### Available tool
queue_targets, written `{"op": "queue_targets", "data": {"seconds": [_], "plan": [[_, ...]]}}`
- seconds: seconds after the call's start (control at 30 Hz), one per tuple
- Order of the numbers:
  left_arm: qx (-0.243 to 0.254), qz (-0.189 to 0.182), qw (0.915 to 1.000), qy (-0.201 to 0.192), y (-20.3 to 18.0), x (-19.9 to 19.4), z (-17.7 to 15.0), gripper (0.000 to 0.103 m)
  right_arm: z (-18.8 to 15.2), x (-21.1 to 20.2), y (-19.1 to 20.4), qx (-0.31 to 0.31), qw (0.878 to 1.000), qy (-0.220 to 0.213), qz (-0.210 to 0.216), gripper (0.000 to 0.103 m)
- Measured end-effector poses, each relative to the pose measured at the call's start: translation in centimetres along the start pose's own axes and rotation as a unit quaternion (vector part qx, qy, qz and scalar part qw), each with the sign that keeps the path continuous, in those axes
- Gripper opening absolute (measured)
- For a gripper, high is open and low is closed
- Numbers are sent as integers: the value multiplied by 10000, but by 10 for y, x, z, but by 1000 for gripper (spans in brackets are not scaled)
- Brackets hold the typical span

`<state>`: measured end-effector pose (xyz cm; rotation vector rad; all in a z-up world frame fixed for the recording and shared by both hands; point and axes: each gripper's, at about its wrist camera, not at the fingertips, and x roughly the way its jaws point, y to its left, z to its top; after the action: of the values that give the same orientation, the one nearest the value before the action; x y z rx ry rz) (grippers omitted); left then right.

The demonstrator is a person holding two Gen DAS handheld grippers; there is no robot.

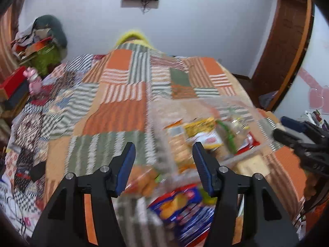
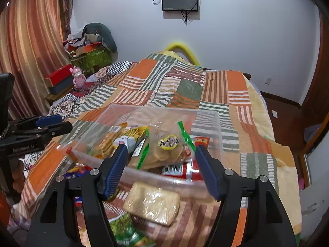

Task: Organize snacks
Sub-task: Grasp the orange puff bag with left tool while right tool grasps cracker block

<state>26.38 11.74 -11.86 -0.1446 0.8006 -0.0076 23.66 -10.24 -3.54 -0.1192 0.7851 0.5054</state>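
On the bed, on the patchwork blanket (image 2: 185, 86), sits a clear plastic box (image 2: 207, 121). It is full of snacks. Inside the box there is a bag of round crackers (image 2: 164, 154) with a yellow sticker, a yellow bag (image 2: 135, 131), a pack of long biscuits (image 2: 107, 142) and a red pack (image 2: 185, 169) with a bar code. They lie in a heap, one on top of another.

Just in front of the box, on the blanket, lies a pale block in clear wrap (image 2: 152, 203). Near it, closer to the camera, is a green bag (image 2: 125, 230). To the left of the box lies a blue biscuit pack (image 1: 181, 203); that view is blurry.

The right tongs (image 2: 160, 166) are wide apart and hold nothing, up over the near wall of the box. The left tongs (image 1: 164, 164) are wide apart too, empty, over the left side of the box.

Far behind the box, a pink toy (image 2: 78, 80) stands by the curtain (image 2: 30, 41).
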Motion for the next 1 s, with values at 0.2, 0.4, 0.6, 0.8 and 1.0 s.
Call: {"op": "queue_targets", "data": {"seconds": [0.2, 0.4, 0.6, 0.8, 1.0], "plan": [[-78, 196, 9994, 281, 27, 4, -29, 57, -18, 1, 5, -52, 9998, 169, -44, 72], [-109, 214, 9981, 565, 41, 26, -46, 57, -40, 12, 6, 11, 9987, 501, -50, 76], [-41, 91, 9980, 623, 41, 49, -42, 58, -52, 27, 10, 96, 9969, 783, -43, 83], [99, -35, 9969, 776, 41, 73, -39, 68, -57, 44, 15, 9, 9945, 1042, -55, 87], [97, -199, 9960, 870, 39, 89, -43, 70, -58, 54, 14, 60, 9929, 1183, -63, 89]]}}
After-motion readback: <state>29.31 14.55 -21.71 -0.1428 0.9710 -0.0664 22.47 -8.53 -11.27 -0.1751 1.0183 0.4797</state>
